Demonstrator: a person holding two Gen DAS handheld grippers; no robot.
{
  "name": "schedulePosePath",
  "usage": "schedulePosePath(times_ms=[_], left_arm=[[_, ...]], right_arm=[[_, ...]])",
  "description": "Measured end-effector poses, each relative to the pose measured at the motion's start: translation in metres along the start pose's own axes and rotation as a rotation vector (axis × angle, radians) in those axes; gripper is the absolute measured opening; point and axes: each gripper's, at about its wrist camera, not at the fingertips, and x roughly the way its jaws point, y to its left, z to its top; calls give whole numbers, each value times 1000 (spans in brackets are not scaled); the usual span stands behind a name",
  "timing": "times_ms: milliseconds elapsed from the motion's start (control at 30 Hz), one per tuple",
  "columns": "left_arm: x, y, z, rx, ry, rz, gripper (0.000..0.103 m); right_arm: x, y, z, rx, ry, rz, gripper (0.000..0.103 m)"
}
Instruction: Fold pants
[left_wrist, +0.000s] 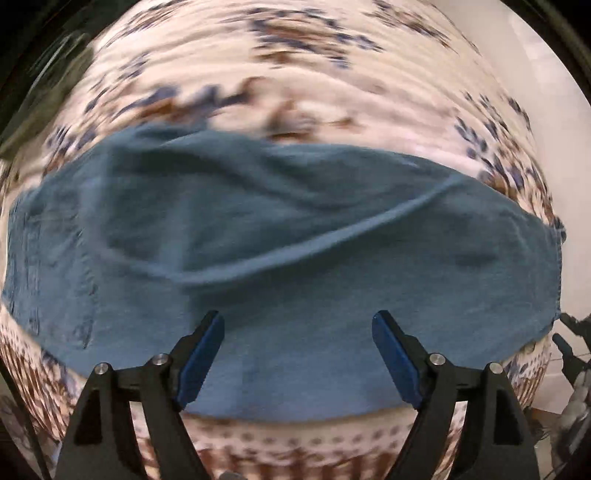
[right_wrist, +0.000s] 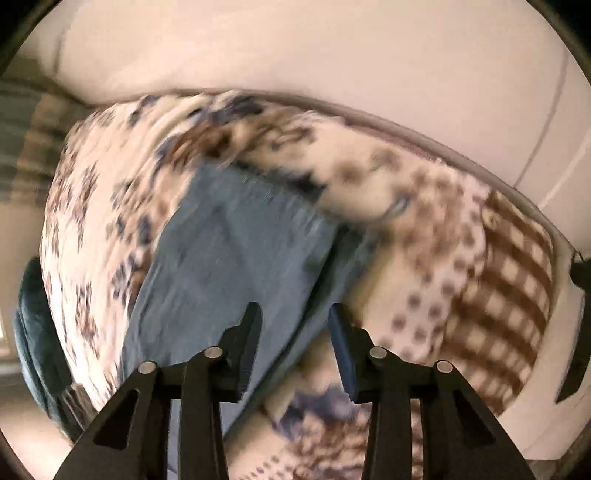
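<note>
The blue-grey pants (left_wrist: 280, 236) lie folded lengthwise across a bed with a cream, brown and blue patterned cover (left_wrist: 295, 74). My left gripper (left_wrist: 298, 321) is open and empty, hovering over the near edge of the pants. In the right wrist view the pants (right_wrist: 236, 266) run away from me along the bed. My right gripper (right_wrist: 295, 314) is open and empty, with its jaws above the pants' right edge. Both views are blurred by motion.
The bed's patterned cover (right_wrist: 461, 277) has a checked and dotted border near its edge. A cream wall (right_wrist: 332, 48) stands behind the bed. A dark teal object (right_wrist: 33, 332) sits at the left beyond the bed. Pale floor (left_wrist: 554, 92) shows at the right.
</note>
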Motion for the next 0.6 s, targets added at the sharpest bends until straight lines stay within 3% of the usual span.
schedulePosePath(times_ms=[167,200,267,433,600], left_arm=[[10,-45,15,66,-21,85,82],[10,-49,16,69,-21,97,82],[15,-53,19,62,-11,113,82],[24,-61,18,51,24,138,82],[23,-74,8,78,43,148,82]], right_arm=[[27,-7,26,12,12,32,42],[30,-8,28,9,3,36,36],[32,-5,28,-27,-17,6,14],[-5,2,10,-100,-87,45,12],[-12,-24,8,-64,-42,67,12]])
